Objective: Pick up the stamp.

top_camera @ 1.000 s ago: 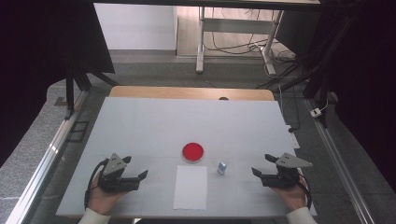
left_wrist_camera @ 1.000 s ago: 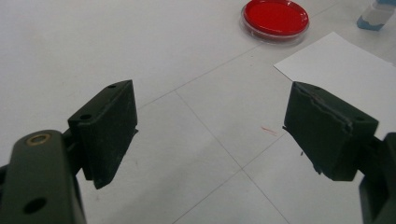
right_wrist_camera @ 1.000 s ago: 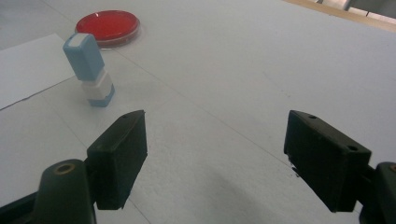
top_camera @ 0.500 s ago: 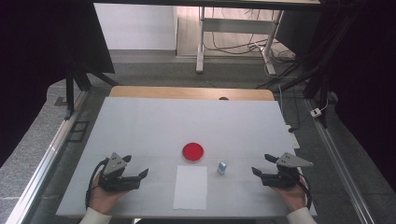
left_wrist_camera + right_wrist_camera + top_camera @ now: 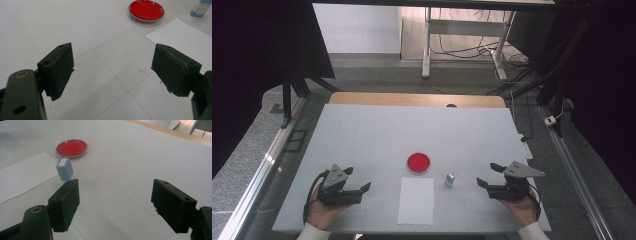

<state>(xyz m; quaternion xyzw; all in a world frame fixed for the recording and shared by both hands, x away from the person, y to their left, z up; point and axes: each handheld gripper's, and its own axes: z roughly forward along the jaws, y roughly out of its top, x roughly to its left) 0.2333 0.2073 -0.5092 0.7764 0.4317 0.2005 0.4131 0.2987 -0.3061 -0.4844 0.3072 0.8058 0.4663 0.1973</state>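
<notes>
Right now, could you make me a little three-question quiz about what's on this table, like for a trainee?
1. True or false: the left hand-held gripper is shut on the red dish.
2. Which thing lies nearest the right hand-held gripper? A) white paper sheet B) small blue-white block C) red dish
3. Fill in: the red dish sits just beyond the far edge of the ____.

Key
1. False: both hand-held grippers are open and hold nothing.
2. B
3. white paper sheet
</notes>
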